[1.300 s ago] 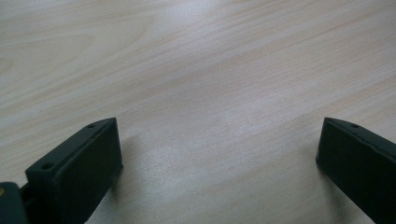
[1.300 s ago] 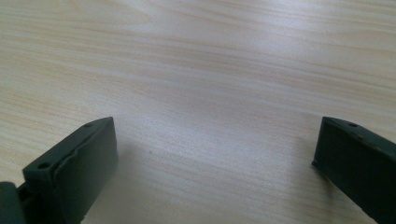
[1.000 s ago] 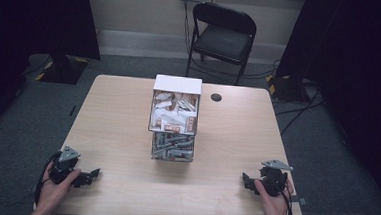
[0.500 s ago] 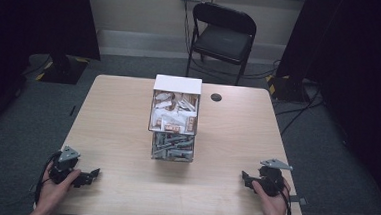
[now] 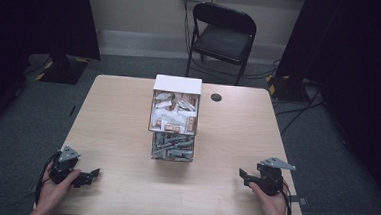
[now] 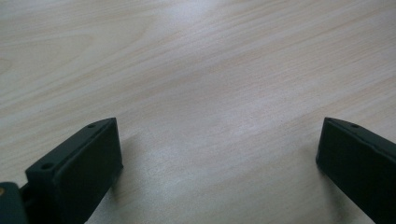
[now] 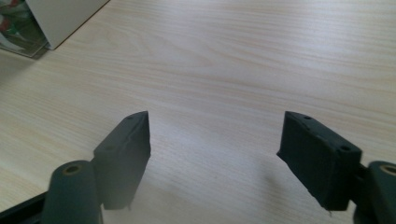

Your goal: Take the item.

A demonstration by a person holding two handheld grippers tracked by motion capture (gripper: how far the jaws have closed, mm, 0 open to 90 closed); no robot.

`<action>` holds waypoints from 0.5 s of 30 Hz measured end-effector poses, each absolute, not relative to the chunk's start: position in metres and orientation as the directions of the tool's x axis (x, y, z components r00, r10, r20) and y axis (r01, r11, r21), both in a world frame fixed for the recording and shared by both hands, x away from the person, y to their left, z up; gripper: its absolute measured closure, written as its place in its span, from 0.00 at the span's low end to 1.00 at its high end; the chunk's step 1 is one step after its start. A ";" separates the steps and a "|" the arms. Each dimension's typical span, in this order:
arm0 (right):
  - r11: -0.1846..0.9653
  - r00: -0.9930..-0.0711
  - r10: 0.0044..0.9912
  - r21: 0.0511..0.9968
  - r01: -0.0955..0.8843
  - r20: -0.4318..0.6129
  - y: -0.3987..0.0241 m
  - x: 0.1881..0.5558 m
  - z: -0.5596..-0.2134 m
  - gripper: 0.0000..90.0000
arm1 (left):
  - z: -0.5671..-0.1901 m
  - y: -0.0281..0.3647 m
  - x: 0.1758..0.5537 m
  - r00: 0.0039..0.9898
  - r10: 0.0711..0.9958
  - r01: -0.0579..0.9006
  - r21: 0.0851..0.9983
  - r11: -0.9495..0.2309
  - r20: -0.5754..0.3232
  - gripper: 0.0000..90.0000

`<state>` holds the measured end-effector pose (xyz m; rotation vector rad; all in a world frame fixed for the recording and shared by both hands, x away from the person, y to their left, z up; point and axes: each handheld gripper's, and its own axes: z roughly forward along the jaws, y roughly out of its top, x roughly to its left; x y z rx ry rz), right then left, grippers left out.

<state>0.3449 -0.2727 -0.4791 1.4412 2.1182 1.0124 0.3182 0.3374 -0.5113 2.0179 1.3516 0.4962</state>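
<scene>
At the near left corner of the wooden bench (image 5: 117, 118), the person's left hand (image 5: 53, 192) holds the left hand-held gripper (image 5: 85, 176) low over the surface, its jaws spread wide apart with bare wood between them in the left gripper view (image 6: 219, 154). In the middle of the bench stands a clear box (image 5: 174, 125) with a white top, packed with what look like small paper packets above and grey pieces below, though the high view is too coarse to be sure. Just beyond it to the right, a small dark round spot (image 5: 216, 97) sits on the bench top. At the near right corner, the right hand (image 5: 270, 202) holds the right hand-held gripper (image 5: 244, 176), jaws likewise wide apart and empty (image 7: 215, 149); a corner of the box (image 7: 51, 21) appears at the upper left of the right gripper view. Behind the bench stands a black folding chair (image 5: 223, 34).
</scene>
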 end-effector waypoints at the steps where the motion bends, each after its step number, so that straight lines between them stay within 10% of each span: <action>1: 0.214 -0.402 0.912 0.742 0.635 0.082 -0.272 0.345 -0.478 0.28 | -0.511 0.337 0.318 0.397 0.917 0.671 0.696 -0.257 -0.044 0.00; 15: 0.258 -0.509 0.855 0.774 0.578 0.095 -0.249 0.335 -0.463 0.36 | -0.511 0.337 0.318 0.397 0.916 0.671 0.696 -0.255 -0.047 0.00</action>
